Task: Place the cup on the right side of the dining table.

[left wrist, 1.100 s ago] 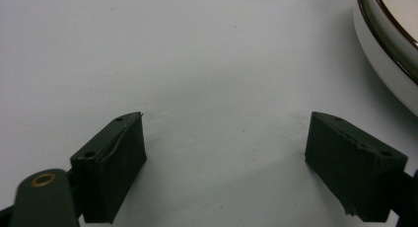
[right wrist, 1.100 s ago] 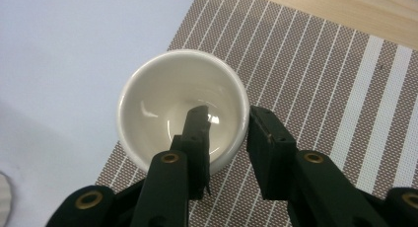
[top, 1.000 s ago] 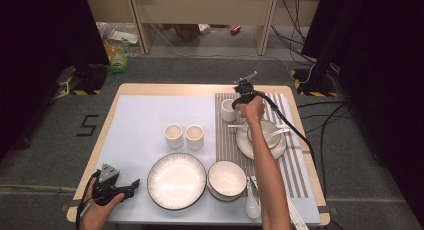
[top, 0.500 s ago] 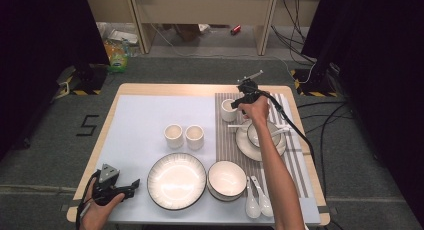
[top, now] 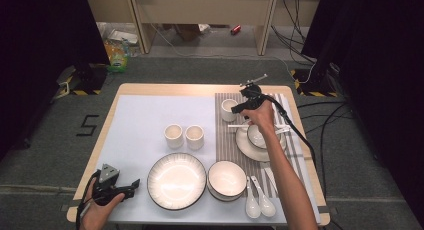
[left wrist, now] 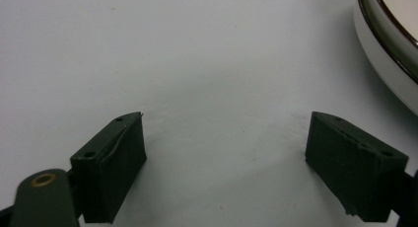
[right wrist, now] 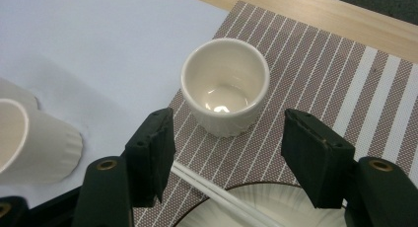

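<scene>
A small cream cup [right wrist: 225, 86] stands upright on the striped placemat [right wrist: 315, 74], just ahead of my right gripper [right wrist: 226, 158]. Its jaws have just been opening, they stand apart and nothing is between the pads. In the high view the right gripper [top: 236, 110] hovers beside this cup [top: 227, 108] at the mat's far left. White chopsticks [right wrist: 217, 192] lie across the rim of a plate [right wrist: 246, 207] below the jaws. My left gripper [top: 134, 184] rests open at the table's near left corner. Its pads [left wrist: 116, 163] stand wide over the bare white mat.
Two more cups [top: 173, 135] [top: 194, 136] stand mid-table. A large white plate [top: 176, 180] and a bowl [top: 227, 179] sit near the front edge, with two spoons [top: 259, 204] to their right. A bowl on a saucer [top: 260, 140] lies under the right forearm.
The right gripper has risen and drawn back a little from the cup on the placemat. The left gripper has stayed where it was.
</scene>
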`<state>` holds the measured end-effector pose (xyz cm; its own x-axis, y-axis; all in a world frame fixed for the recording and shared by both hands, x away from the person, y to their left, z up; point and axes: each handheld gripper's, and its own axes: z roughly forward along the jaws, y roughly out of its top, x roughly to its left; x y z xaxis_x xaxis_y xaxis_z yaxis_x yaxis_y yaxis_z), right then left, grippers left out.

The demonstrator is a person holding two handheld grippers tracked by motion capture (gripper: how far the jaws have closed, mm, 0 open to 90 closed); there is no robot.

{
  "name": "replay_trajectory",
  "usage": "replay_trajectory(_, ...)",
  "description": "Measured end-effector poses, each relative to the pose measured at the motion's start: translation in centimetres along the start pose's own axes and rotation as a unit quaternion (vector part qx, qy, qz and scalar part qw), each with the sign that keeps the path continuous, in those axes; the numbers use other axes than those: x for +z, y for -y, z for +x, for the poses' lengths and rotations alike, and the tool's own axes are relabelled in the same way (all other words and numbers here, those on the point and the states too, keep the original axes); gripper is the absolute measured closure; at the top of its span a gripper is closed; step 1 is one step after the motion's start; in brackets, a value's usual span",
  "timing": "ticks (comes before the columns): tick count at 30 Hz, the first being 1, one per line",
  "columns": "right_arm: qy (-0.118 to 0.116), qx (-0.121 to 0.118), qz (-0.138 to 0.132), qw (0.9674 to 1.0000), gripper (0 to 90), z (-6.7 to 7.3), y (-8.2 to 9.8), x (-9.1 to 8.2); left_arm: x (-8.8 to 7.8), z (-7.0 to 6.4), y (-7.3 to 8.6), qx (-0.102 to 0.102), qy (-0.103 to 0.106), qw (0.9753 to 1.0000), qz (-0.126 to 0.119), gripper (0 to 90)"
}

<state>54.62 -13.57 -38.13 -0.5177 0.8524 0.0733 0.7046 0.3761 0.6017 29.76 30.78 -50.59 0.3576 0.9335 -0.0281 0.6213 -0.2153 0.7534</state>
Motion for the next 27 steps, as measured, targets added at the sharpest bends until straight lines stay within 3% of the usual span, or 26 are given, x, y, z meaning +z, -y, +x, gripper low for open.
replay_trajectory(27, -0.02, -0.032, -0.025, 0.999, 21.7, 0.7, 3.9, -4.1, 0.0, 0.0, 0.0, 0.001, -0.002, 1.0, 0.001, 14.4)
